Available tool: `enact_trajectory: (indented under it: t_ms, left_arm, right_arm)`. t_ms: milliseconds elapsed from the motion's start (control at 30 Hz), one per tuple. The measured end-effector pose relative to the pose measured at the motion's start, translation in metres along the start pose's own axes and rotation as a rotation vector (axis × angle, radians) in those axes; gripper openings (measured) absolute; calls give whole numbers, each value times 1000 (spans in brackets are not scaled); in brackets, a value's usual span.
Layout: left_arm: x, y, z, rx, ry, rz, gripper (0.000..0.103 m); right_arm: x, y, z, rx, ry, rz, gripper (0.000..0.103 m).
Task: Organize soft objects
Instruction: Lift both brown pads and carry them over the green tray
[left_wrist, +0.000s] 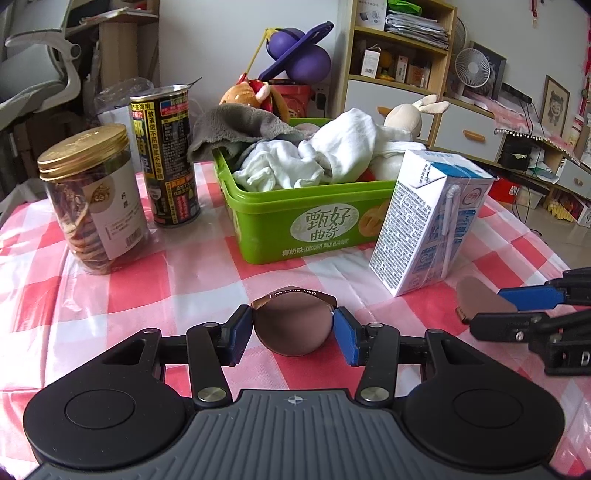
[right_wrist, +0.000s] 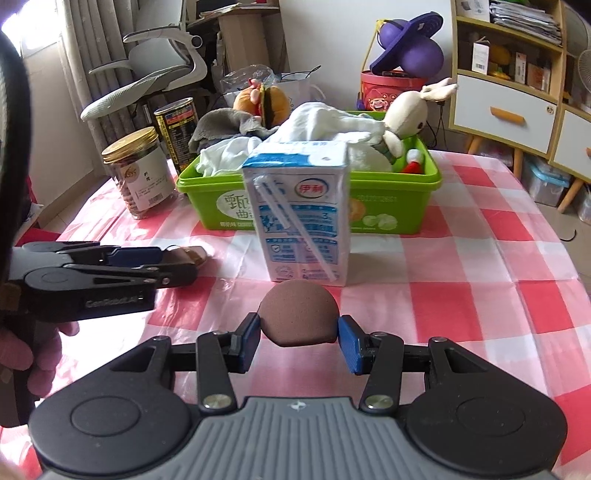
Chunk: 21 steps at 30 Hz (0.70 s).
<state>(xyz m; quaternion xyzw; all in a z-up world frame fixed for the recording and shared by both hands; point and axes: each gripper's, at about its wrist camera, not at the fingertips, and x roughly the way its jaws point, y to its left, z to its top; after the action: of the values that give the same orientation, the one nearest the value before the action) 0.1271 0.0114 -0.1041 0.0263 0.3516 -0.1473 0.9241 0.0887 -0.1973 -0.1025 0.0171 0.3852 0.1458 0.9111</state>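
A green plastic box (left_wrist: 314, 225) (right_wrist: 388, 206) stands on the checked table, full of white cloths (left_wrist: 314, 158), a grey towel (left_wrist: 229, 125), a rabbit plush (left_wrist: 404, 118) (right_wrist: 406, 110) and an orange plush (left_wrist: 255, 96) (right_wrist: 266, 101). My left gripper (left_wrist: 293, 328) is shut on a brown soft pouch (left_wrist: 291, 325) with a printed sealed edge, just above the table. It shows at the left of the right wrist view (right_wrist: 181, 258). My right gripper (right_wrist: 299, 325) is shut on a second brown soft pouch (right_wrist: 299, 317). It shows in the left wrist view (left_wrist: 495, 308) with its pouch (left_wrist: 476, 299).
A milk carton (left_wrist: 428, 221) (right_wrist: 303, 214) with a straw stands in front of the green box. A gold-lidded jar (left_wrist: 92, 199) (right_wrist: 140, 173) and a black can (left_wrist: 166, 155) (right_wrist: 177, 129) stand to the left. A shelf unit (left_wrist: 402, 55) and an office chair (right_wrist: 147, 70) lie beyond the table.
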Motion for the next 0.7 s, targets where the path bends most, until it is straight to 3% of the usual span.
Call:
enact_trajectory:
  t_ms: [400,700]
  left_arm:
    - [-26,2,7,-23,-22,-30,49]
    - [-46,1,19,-71,-56,-42,49]
  right_arm:
    - [-20,-34,9,99,-20,-29,19]
    - [-36,-50,23,196,-69,-4,19]
